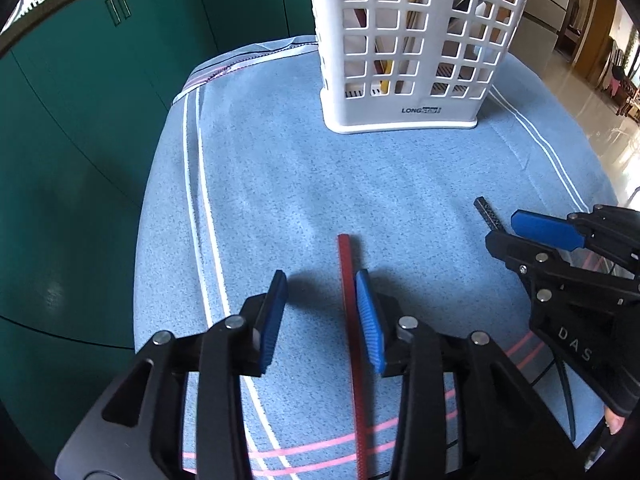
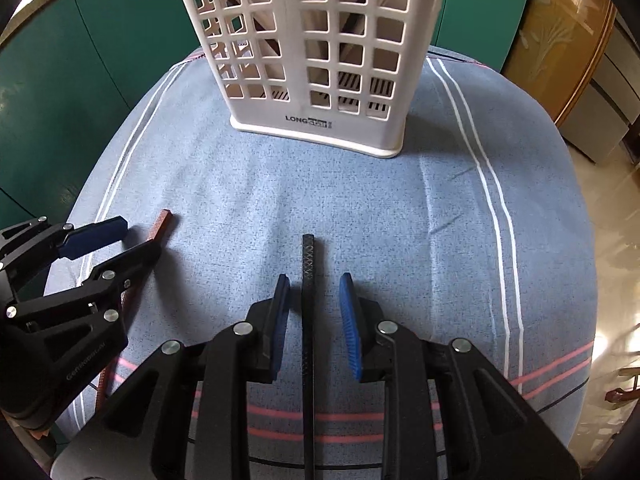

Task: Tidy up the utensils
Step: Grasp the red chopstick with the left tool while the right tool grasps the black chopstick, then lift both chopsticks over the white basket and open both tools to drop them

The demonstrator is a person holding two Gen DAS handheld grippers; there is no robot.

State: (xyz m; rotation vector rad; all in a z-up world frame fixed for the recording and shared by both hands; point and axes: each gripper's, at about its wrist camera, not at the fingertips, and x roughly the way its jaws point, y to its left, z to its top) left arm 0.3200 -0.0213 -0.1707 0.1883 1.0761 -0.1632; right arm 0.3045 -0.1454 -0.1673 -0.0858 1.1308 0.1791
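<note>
Left wrist view is showing the left gripper (image 1: pixel 322 300) hovering with its jaws spread apart, a red chopstick (image 1: pixel 349 312) lying on the blue cloth (image 1: pixel 280 184) between them, close against the right pad. The right gripper (image 2: pixel 314 308) is likewise standing spread, straddling a black chopstick (image 2: pixel 308 280) without clamping it. Beyond both, the white slotted holder (image 2: pixel 316 40) is standing upright, with utensils inside.

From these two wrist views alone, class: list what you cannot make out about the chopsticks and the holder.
- Red chopstick: near end cut off by the left wrist view's bottom edge.
- Black chopstick: near end hidden under the right gripper.
- White holder: top cropped in both views; contents only glimpsed through its lattice.
</note>
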